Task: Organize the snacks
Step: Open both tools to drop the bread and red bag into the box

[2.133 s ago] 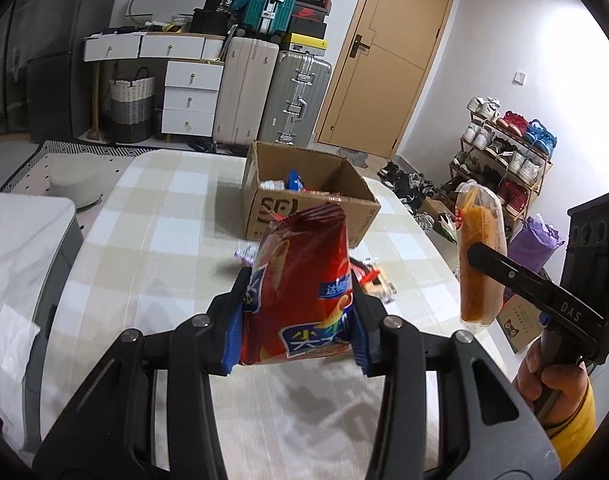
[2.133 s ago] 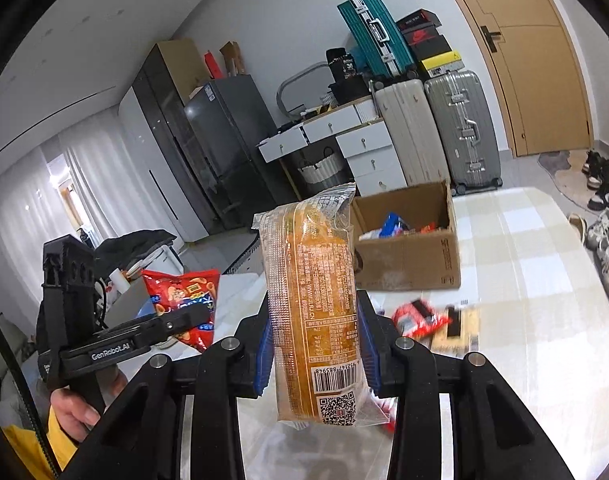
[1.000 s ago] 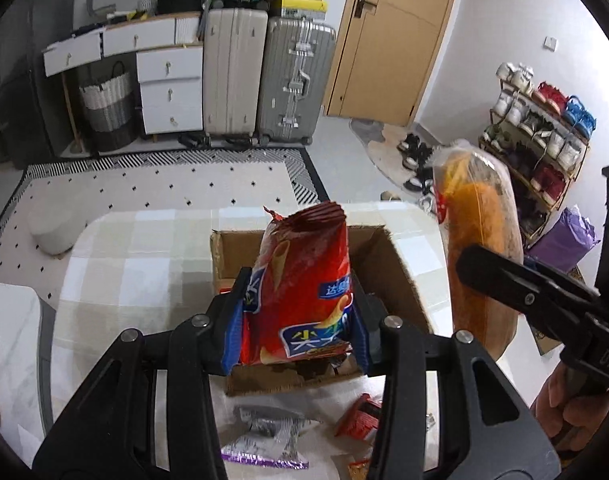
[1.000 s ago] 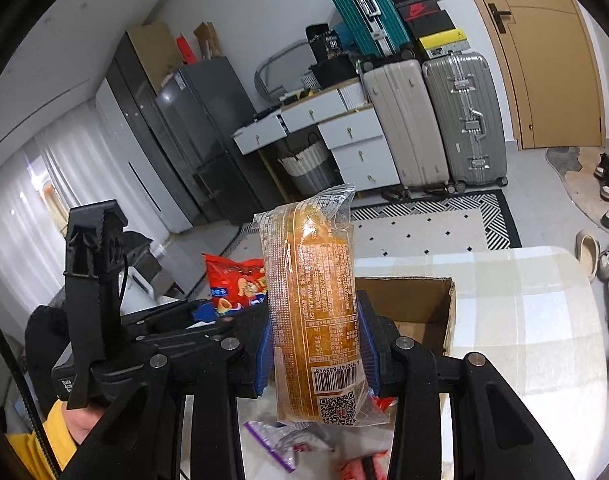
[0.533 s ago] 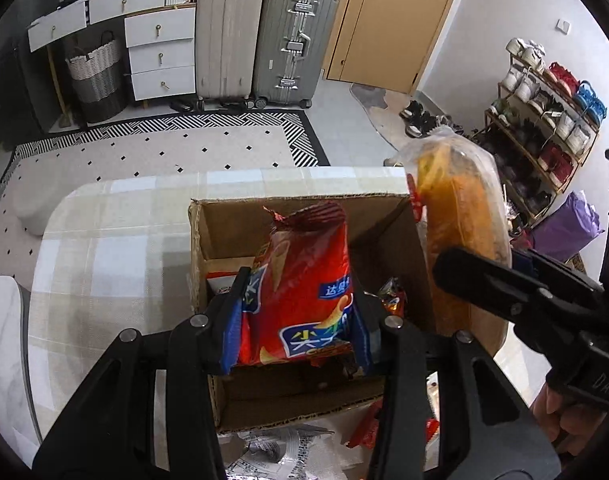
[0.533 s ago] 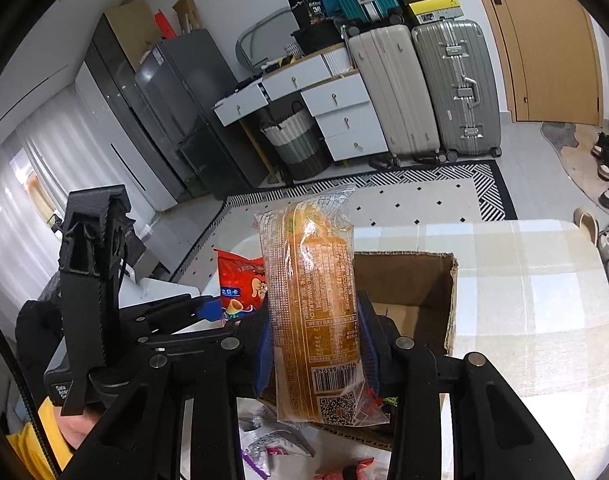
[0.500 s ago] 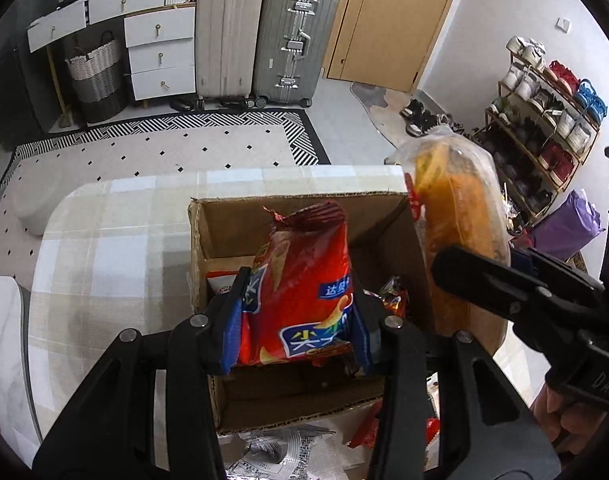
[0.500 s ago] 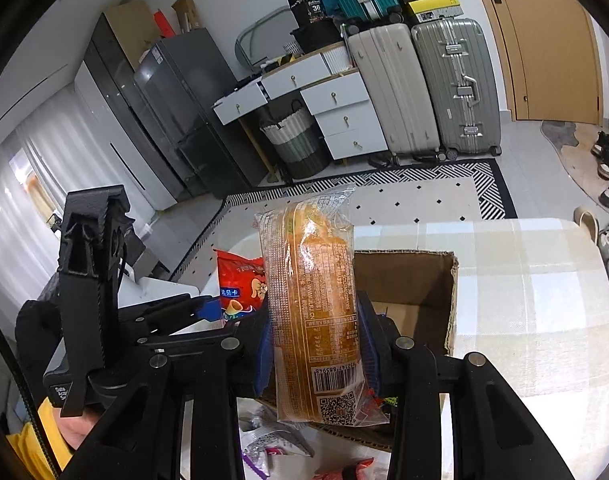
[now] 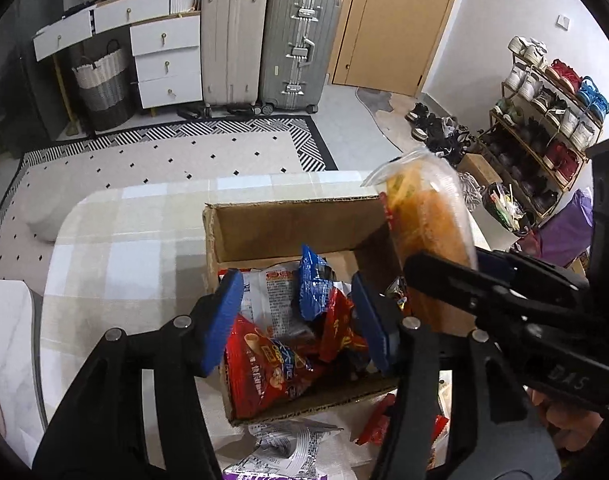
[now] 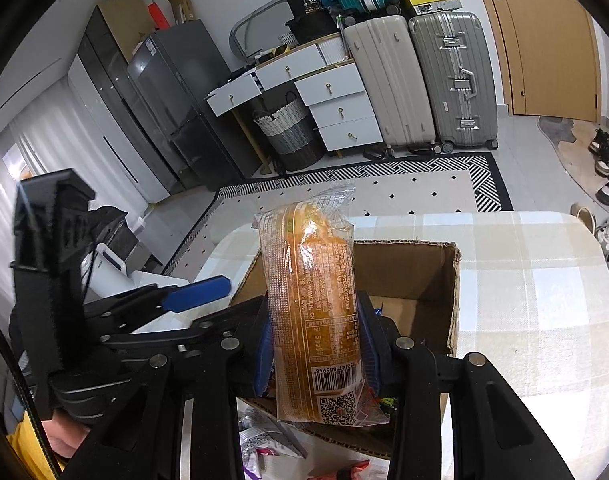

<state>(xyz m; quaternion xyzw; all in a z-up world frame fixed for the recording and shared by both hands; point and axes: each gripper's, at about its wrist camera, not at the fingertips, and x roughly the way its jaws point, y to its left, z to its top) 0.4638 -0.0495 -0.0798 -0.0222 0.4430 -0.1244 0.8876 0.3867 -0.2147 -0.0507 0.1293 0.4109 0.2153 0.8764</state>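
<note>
Over the cardboard box [image 9: 288, 222] on the checked surface [image 9: 116, 248], the left gripper [image 9: 296, 316] has just been opening its jaws, and nothing sits between them. Below them, the red snack bag [image 9: 260, 376] lies inside the box. Beside it, the right gripper [image 10: 316, 344] squeezes the orange bread pack [image 10: 316, 312] upright.

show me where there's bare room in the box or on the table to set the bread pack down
Free: the brown cardboard box's far right corner, its bare floor beside the right wall, and the checked tablecloth left of and beyond the box. Crowded: the box's near left half, piled with red and blue snack bags, and the table strip in front, littered with silver and red wrappers.
</note>
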